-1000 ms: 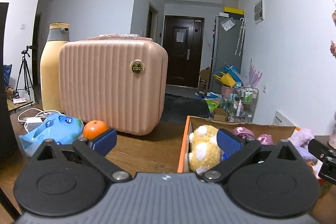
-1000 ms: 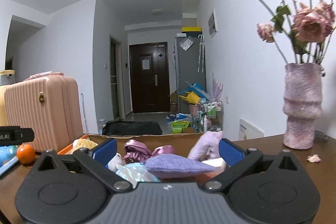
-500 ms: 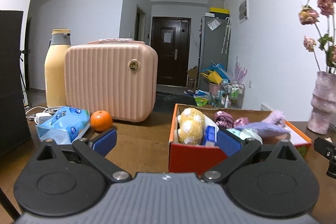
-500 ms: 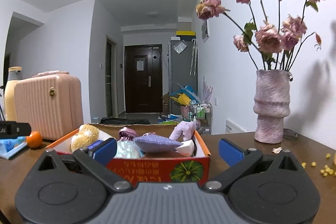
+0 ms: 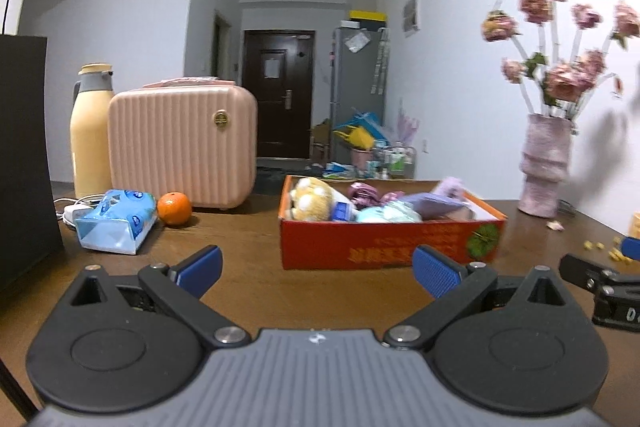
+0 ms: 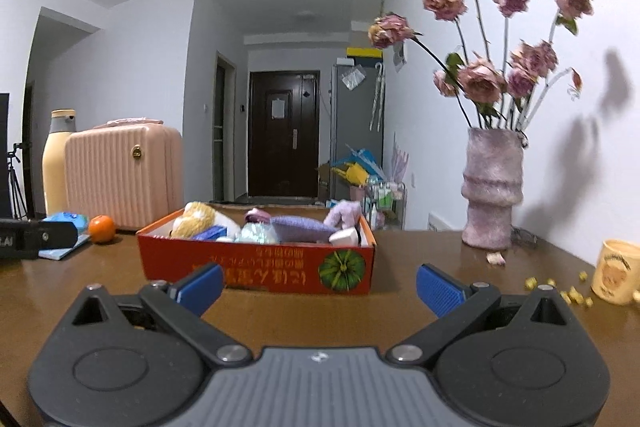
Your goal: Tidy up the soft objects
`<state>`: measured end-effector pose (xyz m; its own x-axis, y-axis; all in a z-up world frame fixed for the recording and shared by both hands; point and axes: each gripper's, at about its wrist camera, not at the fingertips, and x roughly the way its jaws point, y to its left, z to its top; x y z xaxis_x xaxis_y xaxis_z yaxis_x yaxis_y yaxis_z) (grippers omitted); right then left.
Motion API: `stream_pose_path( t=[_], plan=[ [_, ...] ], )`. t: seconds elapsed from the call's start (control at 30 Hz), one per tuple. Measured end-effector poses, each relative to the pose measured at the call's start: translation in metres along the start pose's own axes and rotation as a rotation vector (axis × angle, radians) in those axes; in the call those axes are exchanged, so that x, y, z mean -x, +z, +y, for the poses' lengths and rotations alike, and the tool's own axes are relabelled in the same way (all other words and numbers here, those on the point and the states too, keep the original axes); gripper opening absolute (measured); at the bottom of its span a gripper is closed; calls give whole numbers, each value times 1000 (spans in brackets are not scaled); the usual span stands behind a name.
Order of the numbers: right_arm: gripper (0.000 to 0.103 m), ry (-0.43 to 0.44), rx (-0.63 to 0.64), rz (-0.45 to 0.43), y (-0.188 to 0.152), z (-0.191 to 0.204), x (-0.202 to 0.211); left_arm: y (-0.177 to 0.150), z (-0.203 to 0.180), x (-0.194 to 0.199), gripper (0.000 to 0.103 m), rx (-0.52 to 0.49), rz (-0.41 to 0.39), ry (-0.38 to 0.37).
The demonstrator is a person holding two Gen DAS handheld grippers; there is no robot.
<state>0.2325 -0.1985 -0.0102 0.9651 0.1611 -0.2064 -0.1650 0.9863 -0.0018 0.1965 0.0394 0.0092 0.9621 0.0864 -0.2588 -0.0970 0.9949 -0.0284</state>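
A red cardboard box (image 5: 384, 245) stands on the brown table, also in the right wrist view (image 6: 256, 267). It holds several soft things: a yellow plush toy (image 5: 310, 201), a lilac pillow (image 6: 298, 225), a pale blue bundle (image 5: 386, 215) and a purple plush (image 6: 346, 213). My left gripper (image 5: 318, 269) is open and empty, well in front of the box. My right gripper (image 6: 318, 285) is open and empty, also short of the box.
A pink case (image 5: 184, 145), a yellow flask (image 5: 90, 131), an orange (image 5: 174, 209) and a blue wipes pack (image 5: 116, 221) stand at the left. A vase of dried roses (image 6: 492, 187), a yellow mug (image 6: 616, 271) and scattered crumbs (image 6: 560, 289) are at the right.
Both grippers have pulled back from above the box toward the near side of the table. The box now shows whole in both views. Both stay open.
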Motion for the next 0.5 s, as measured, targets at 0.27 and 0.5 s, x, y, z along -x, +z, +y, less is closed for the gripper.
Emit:
stream_pose_path(
  t=[0.27,0.5],
  plan=[
    [103,0,-22,34,-13,-10,51,-21,-12,45,103,-52,-6,-54],
    [103,9,-5,63,-32,-11,82,-38,-21,67,103,-83,8,-98]
  ],
)
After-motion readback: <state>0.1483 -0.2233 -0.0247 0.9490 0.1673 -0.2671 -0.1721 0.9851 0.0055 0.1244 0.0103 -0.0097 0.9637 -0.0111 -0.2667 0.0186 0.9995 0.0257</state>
